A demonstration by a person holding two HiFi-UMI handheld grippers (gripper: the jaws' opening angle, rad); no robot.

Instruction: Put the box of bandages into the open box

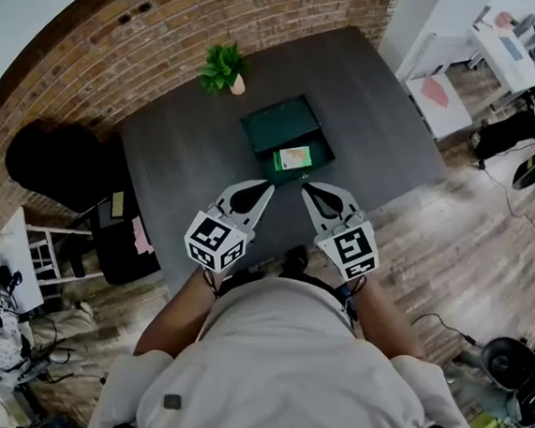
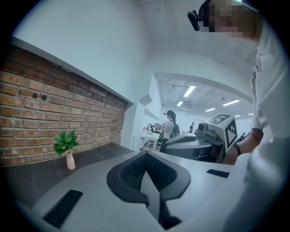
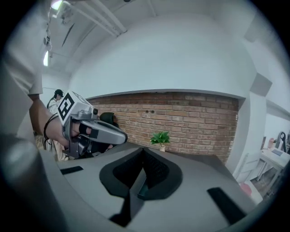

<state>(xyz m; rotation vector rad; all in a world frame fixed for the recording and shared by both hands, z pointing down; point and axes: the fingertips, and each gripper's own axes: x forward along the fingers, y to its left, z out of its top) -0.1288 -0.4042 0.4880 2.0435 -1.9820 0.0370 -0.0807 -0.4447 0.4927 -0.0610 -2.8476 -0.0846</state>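
Left gripper and right gripper, closed and empty, hover at the table's near edge; the box of bandages in the open box looks light and crushable, so pinch its long sides.

Soft, even light all round here, bright white walls and no hard shadows on the dark counter, just a dull sheen. The head view bows hard at its edges, the brick wall bending into an arc, and both gripper views are ringed in black. Ceiling strip lights glare in the far room, while the left claw and right claw look slightly soft up close.
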